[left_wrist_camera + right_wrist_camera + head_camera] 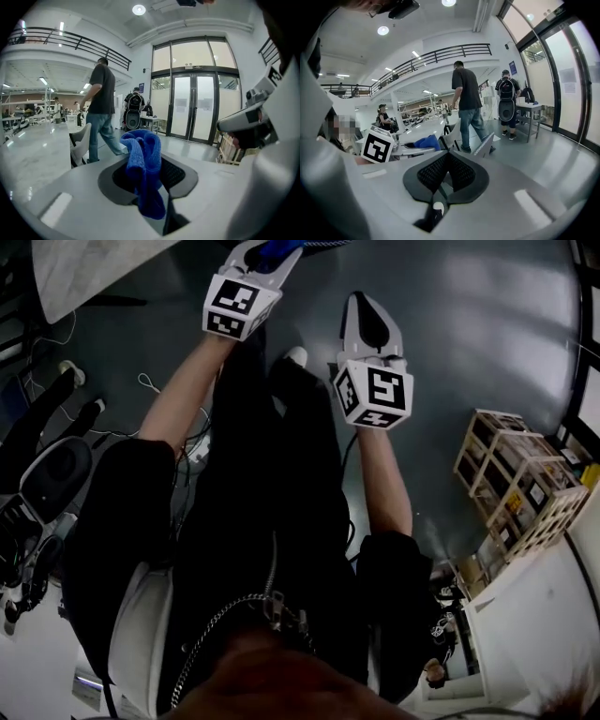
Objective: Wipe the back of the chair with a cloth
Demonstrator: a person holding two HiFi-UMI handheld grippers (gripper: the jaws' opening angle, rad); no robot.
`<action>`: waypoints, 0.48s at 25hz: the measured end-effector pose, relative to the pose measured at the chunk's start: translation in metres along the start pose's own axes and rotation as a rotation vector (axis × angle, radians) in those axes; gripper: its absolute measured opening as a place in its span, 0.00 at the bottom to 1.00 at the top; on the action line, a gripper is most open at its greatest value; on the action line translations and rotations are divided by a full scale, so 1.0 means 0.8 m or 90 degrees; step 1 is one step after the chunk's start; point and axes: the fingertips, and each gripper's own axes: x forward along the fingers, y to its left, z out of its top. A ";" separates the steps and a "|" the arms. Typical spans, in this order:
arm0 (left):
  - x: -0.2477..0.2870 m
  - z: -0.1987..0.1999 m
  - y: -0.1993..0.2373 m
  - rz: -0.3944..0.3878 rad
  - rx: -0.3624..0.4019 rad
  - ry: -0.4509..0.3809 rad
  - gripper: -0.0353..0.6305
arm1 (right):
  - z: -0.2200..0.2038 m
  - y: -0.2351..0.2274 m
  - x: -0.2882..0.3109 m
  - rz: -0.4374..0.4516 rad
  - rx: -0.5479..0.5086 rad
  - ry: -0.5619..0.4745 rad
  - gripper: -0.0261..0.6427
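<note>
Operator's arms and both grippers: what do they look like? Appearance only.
Both the left gripper and right gripper are white moulded shells tapering to tongs with black meshed pads. Each carries a white cube with black square markers. The sleeves are black, ending near the elbows.

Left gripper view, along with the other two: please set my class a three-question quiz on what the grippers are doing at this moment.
1. What does the left gripper hold?
A. a sponge
B. a blue cloth
C. nothing

2. True or false: the right gripper is shut with nothing in it.

3. Fill in the missing word: in the left gripper view, the cloth is ___ from the chair, not touching it.

Key: 1 B; 2 true; 3 apart
</note>
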 end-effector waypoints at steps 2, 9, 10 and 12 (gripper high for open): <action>-0.030 0.005 -0.023 -0.003 -0.002 0.012 0.22 | -0.001 0.017 -0.026 0.011 -0.004 0.003 0.04; -0.124 0.016 -0.079 -0.032 0.012 0.030 0.22 | 0.005 0.069 -0.084 0.024 -0.009 0.001 0.04; -0.134 0.015 -0.077 -0.032 0.011 0.029 0.22 | 0.006 0.078 -0.084 0.024 -0.008 -0.001 0.04; -0.154 0.014 -0.071 -0.028 0.007 0.026 0.22 | 0.007 0.095 -0.085 0.025 -0.007 -0.004 0.04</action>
